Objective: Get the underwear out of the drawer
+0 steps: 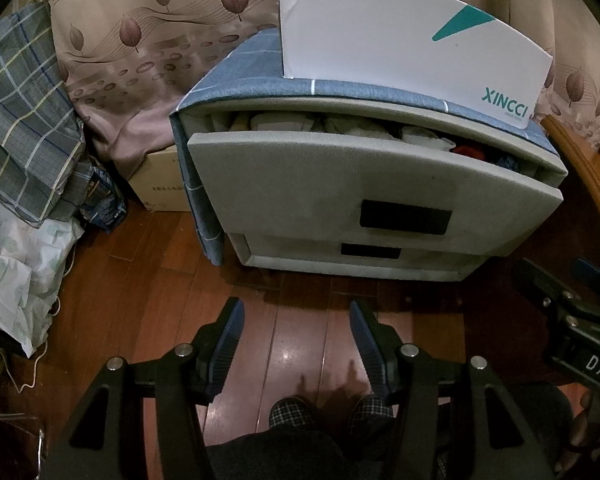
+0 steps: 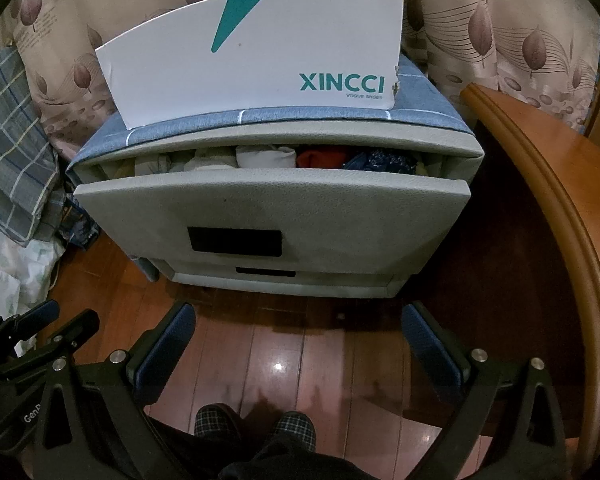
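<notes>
- Left wrist view: the left gripper (image 1: 296, 312) hung over bare floor with fingers spread and empty; folded underwear (image 1: 380, 128) filled the partly open top drawer (image 1: 364, 176).
- Right wrist view: the right gripper (image 2: 298, 316) stood spread wide, empty. The narrow gap could snag fingers; the red piece (image 2: 320, 159) was possibly underwear.

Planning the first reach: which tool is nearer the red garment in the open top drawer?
Right. The red garment lies toward the drawer's right side, nearly straight ahead of the right tool; the left tool sits further left. Both hover back over the floor.
</notes>
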Action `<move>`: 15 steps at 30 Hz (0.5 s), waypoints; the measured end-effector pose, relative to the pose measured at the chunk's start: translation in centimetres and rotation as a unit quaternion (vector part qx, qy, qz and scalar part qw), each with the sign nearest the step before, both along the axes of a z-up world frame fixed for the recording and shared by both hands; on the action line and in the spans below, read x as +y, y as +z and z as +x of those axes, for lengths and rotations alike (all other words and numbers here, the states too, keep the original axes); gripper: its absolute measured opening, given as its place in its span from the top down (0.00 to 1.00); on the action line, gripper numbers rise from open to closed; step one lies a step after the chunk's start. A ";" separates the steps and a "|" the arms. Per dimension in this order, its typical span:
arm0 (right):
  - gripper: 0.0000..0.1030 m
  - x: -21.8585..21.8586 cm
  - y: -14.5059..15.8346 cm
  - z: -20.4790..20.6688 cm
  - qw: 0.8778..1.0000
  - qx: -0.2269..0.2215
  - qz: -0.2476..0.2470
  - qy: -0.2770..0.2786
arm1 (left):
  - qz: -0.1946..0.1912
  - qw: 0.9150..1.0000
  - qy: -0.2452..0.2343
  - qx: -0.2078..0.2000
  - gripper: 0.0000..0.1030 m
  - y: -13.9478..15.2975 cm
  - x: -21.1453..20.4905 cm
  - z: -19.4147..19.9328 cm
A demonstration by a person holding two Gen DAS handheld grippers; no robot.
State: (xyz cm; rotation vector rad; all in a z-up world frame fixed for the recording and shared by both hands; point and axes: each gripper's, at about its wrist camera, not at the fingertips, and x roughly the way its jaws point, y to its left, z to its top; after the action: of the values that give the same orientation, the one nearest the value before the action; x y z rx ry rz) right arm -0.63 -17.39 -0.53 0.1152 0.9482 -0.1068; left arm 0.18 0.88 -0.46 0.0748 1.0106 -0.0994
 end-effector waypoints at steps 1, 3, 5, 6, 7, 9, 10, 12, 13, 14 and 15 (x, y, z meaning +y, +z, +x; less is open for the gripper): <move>0.01 0.0 0.0 0.0 1.000 0.000 0.000 0.000 | 0.000 1.000 0.000 0.000 0.45 0.0 0.0 0.0; 0.01 0.0 0.0 0.0 1.000 -0.001 0.001 0.000 | 0.000 1.000 0.000 -0.001 0.45 0.1 0.1 -0.1; 0.01 0.0 0.0 0.0 1.000 -0.002 0.002 -0.001 | 0.000 1.000 -0.001 0.001 0.45 0.0 0.0 0.0; 0.01 -0.1 0.1 0.0 1.000 -0.002 0.004 -0.001 | 0.001 1.000 -0.001 0.001 0.45 0.1 0.0 0.1; 0.01 -0.1 0.1 0.0 1.000 -0.002 0.005 -0.001 | -0.001 1.000 -0.001 0.001 0.45 0.1 0.0 0.1; 0.01 -0.2 0.1 0.0 1.000 -0.002 0.007 0.000 | -0.002 1.000 -0.001 -0.001 0.45 0.4 0.0 0.3; 0.01 -0.2 0.2 0.0 1.000 -0.002 0.009 0.000 | -0.006 1.000 0.001 -0.006 0.45 0.6 0.1 0.3; 0.01 -0.4 0.4 -0.1 1.000 -0.003 0.020 0.000 | -0.015 1.000 0.000 -0.016 0.45 1.1 0.2 0.3; 0.01 -0.6 0.5 -0.1 1.000 -0.005 0.029 0.001 | -0.024 0.999 0.001 -0.025 0.45 1.6 0.4 0.4; 0.01 -0.9 0.7 -0.1 0.999 -0.008 0.038 0.000 | -0.029 0.999 -0.001 -0.029 0.45 1.9 0.4 0.6; 0.01 -1.2 0.9 0.0 0.999 -0.014 0.045 0.000 | -0.034 0.999 -0.004 -0.034 0.45 2.2 0.5 0.8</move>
State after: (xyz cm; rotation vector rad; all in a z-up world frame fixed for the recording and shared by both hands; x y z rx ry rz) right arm -0.58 -18.60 0.42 0.1997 0.9259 -0.0630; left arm 0.98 1.41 1.71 0.0199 0.9375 -0.1384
